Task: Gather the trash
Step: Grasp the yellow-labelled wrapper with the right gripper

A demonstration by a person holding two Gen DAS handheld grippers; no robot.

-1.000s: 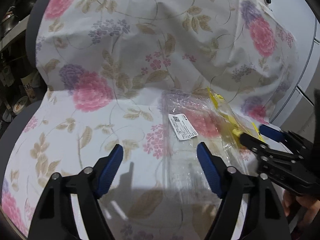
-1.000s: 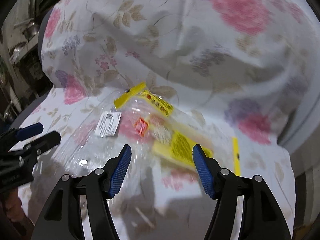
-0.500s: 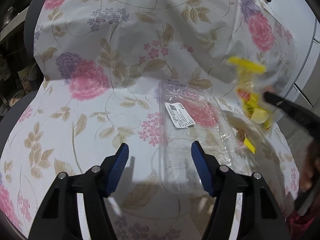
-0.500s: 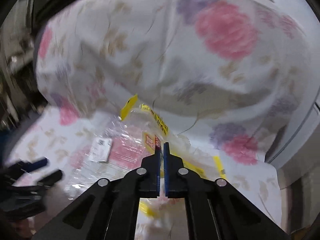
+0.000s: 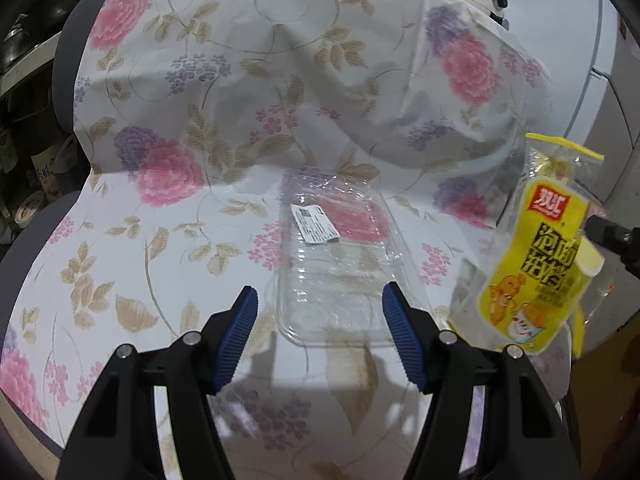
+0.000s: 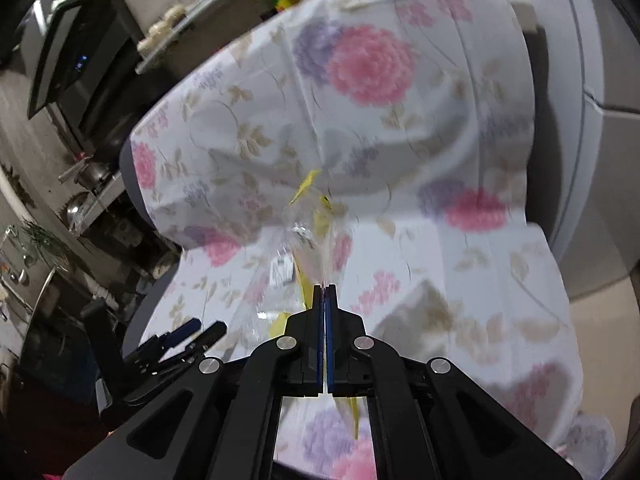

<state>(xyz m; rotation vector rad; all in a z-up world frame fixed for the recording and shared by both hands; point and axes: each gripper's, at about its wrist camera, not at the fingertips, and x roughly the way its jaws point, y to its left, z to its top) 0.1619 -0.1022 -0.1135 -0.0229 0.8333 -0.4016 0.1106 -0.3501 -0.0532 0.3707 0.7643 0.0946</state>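
A clear plastic clamshell tray (image 5: 336,256) with a white label lies on the flower-print cloth (image 5: 224,128) that covers a chair. My left gripper (image 5: 320,316) is open, its blue pads either side of the tray's near end, a little above the seat. My right gripper (image 6: 325,292) is shut on a yellow and clear snack wrapper (image 6: 310,224) and holds it up off the seat; the wrapper (image 5: 540,264) hangs at the right edge of the left wrist view. The left gripper (image 6: 196,330) shows low at the left of the right wrist view.
The chair's grey padded edge (image 5: 64,68) shows beyond the cloth. Dark shelves with pots and dishes (image 6: 80,184) stand to the left. A white appliance (image 6: 600,80) stands close on the right. A range hood (image 6: 76,52) hangs at the upper left.
My right gripper closed on the yellow wrapper and lifted it off the clear tray, up and to the right. My left gripper stayed open by the tray.
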